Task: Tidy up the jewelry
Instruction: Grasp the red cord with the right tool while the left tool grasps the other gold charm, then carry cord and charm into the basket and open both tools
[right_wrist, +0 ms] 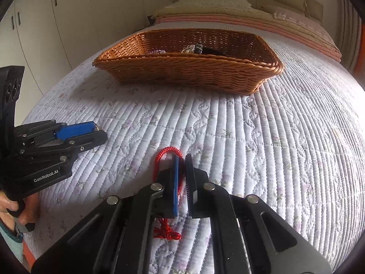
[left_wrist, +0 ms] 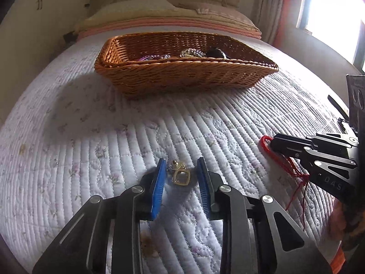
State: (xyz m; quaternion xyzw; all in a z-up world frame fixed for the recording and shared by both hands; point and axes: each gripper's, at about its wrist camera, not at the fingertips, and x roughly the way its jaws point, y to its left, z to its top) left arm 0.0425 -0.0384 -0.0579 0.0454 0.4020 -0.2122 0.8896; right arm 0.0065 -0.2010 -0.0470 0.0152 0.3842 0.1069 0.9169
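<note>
Jewelry remains in two places on the quilted bed [left_wrist: 114,137]: a small gold earring [left_wrist: 179,175] lies between the spread fingers of my left gripper [left_wrist: 180,182], and a red cord bracelet [right_wrist: 167,157] sits in my right gripper [right_wrist: 181,182], whose fingers are pressed nearly together on the cord. Whether that pinch is fully seated I cannot tell; the loop pokes out ahead of the fingertips and the knotted tail trails behind. The wicker basket [left_wrist: 182,75] stands well beyond both, already holding beaded pieces and a dark item. Assessment of handling: the earring is light, stiff and tiny, with a post and a hanging square frame, so it will likely slip or sink into the soft quilt; I would take it across the frame, low to the fabric. The bracelet is limp and light; a grip on the braided cord itself should hold, though the dangling tail may snag.
</note>
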